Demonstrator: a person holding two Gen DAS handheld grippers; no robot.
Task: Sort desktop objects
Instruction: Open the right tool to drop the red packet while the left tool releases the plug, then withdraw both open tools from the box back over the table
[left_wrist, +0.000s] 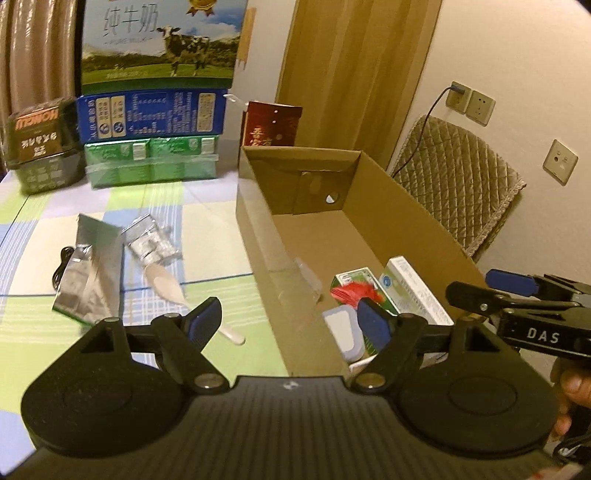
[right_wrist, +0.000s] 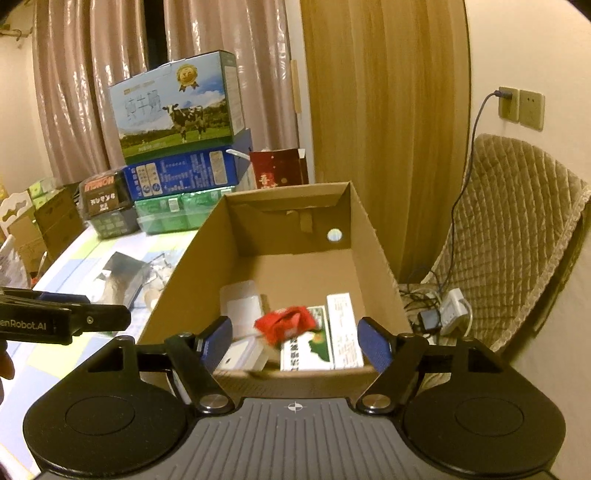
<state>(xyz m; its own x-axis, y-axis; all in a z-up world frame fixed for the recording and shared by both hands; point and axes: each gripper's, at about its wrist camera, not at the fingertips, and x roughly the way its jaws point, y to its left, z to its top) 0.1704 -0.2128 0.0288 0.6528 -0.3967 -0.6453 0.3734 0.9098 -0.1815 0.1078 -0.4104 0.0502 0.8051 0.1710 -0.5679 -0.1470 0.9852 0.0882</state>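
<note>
An open cardboard box (right_wrist: 373, 236) stands on the checked tablecloth (left_wrist: 207, 221). Inside it lie a green carton (right_wrist: 306, 350), a white medicine box (right_wrist: 345, 328), a white case (right_wrist: 240, 306) and a blurred red packet (right_wrist: 288, 325) over the carton. My right gripper (right_wrist: 295, 341) hangs open above the box's near end, its pads apart from the red packet. My left gripper (left_wrist: 290, 323) is open, straddling the box's left wall with nothing between its pads. Left of the box lie a silver pouch (left_wrist: 88, 266), a foil packet (left_wrist: 151, 240), a white spoon (left_wrist: 173, 291) and a black cable (left_wrist: 61, 266).
Stacked milk cartons (left_wrist: 155, 44), a blue box (left_wrist: 151, 114), green packs (left_wrist: 151, 162) and a black tin (left_wrist: 40, 144) line the table's far edge, with a red box (left_wrist: 271, 123) behind the cardboard box. A quilted chair (right_wrist: 517, 240) and a charger block (right_wrist: 454, 310) with cables on the floor are at the right.
</note>
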